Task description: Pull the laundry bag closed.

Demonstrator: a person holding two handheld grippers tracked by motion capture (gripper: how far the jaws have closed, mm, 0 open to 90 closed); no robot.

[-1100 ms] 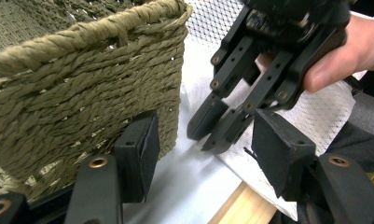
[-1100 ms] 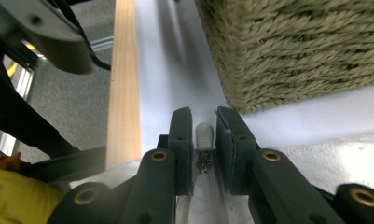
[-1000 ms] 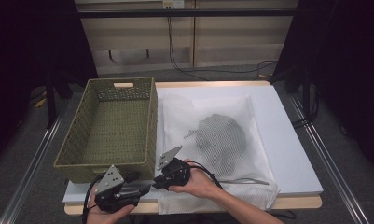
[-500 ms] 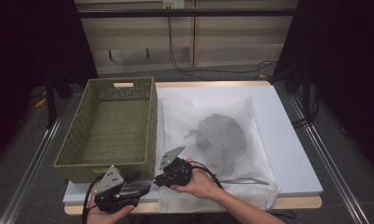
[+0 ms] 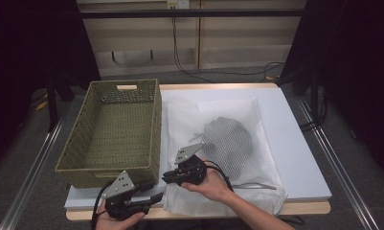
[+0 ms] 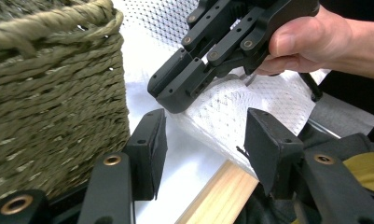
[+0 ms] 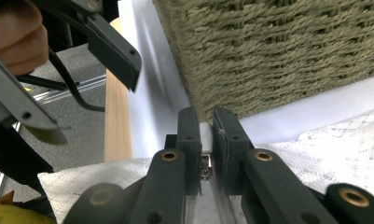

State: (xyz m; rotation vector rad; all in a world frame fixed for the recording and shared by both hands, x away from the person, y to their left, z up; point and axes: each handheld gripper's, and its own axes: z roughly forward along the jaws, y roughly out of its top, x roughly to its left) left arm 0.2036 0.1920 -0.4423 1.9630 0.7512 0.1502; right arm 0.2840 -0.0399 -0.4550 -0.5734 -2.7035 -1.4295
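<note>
Woven basket (image 5: 114, 132) left on white board (image 5: 302, 143), wood table edge (image 5: 304, 208), cabinet w/ cables (image 5: 180, 45) behind

One woven basket (image 5: 114, 129) sits at the left edge of the tabletop (image 5: 299, 158), its single cut-out handle facing the far edge. One white mesh laundry bag (image 5: 218, 143) lies across the middle of the white board, reaching the near edge, with one dark bundle of fabric (image 5: 230, 136) showing inside it. Two handheld grippers work at the near edge: the left gripper (image 5: 153, 198) at the near left corner of the board and the right gripper (image 5: 166, 176) on the bag's near left corner, each with two black jaws and one grey three-cornered plate. Two hands hold them.
</note>
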